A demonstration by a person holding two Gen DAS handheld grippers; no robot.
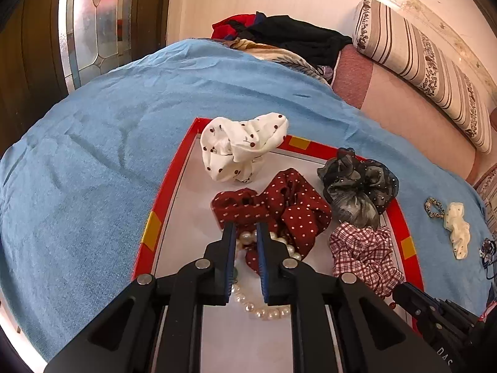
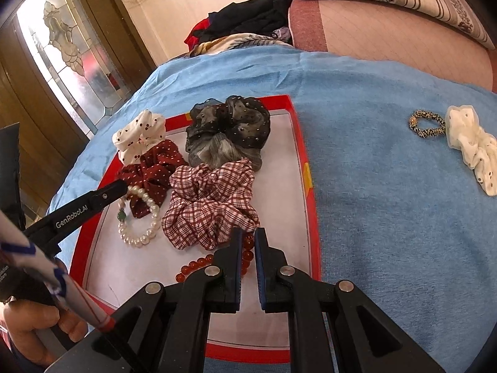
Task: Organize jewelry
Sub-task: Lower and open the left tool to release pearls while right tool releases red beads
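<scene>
A red-rimmed white tray (image 1: 149,230) (image 2: 306,168) lies on a blue cloth. It holds several scrunchies: white with cherries (image 1: 239,149), dark red dotted (image 1: 279,205), grey-black sheer (image 2: 230,127) and red plaid (image 2: 211,202). A pearl bracelet (image 2: 139,236) rests on the tray floor beside the dotted scrunchie. My left gripper (image 1: 245,227) is shut on its far end, with pearls showing between the narrow jaws. A red bead bracelet (image 2: 192,267) lies at the plaid scrunchie's near edge. My right gripper (image 2: 247,233) is shut on it, low over the tray.
Right of the tray, a leopard hair tie (image 2: 427,122) and a cream scrunchie (image 2: 472,146) lie on the blue cloth (image 2: 372,202). Clothes (image 1: 292,37) are piled at the back beside a striped pillow (image 1: 419,52). A person's hand (image 2: 28,335) grips the left tool.
</scene>
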